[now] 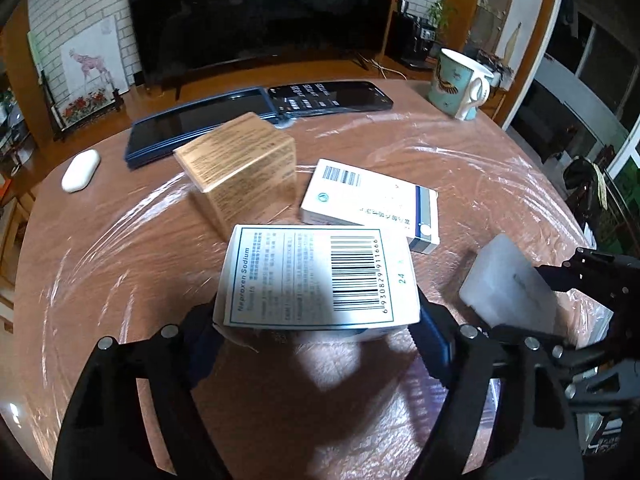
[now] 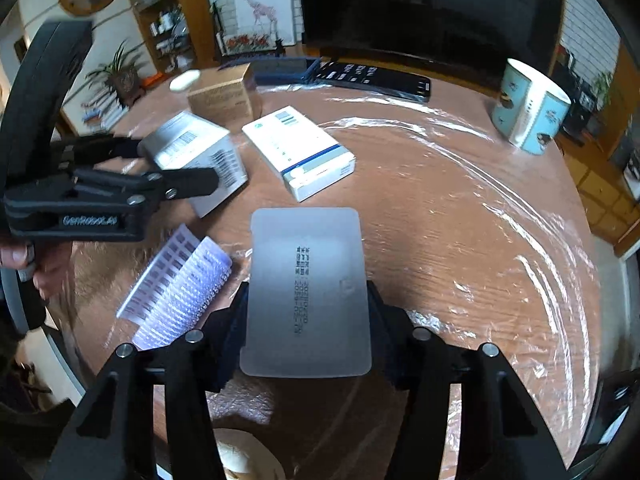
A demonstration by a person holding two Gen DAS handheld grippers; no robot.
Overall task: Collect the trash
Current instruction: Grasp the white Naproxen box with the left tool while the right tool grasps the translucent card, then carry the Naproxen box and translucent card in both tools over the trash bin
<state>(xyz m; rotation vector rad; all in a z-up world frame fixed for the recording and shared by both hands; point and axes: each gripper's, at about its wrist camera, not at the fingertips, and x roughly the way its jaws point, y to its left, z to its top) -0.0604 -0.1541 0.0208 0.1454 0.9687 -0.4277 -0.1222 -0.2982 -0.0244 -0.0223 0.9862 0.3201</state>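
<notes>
My left gripper point(image 1: 316, 320) is shut on a white Naproxen Sodium medicine box point(image 1: 316, 276) with a barcode, held above the table; it also shows in the right wrist view point(image 2: 200, 152). My right gripper point(image 2: 306, 320) is shut on a flat silver foil pack point(image 2: 306, 292), also seen in the left wrist view point(image 1: 508, 276). A brown cardboard box point(image 1: 240, 164) and a white-and-blue medicine box point(image 1: 372, 200) lie on the round wooden table point(image 1: 460, 160). A printed leaflet point(image 2: 176, 292) lies at the table's near left edge.
A tablet point(image 1: 200, 124), a black phone point(image 1: 328, 98), a white earbud case point(image 1: 80, 170) and a teal mug point(image 1: 460, 84) stand at the far side. A television point(image 1: 260, 12) is behind. Clear plastic film covers the table.
</notes>
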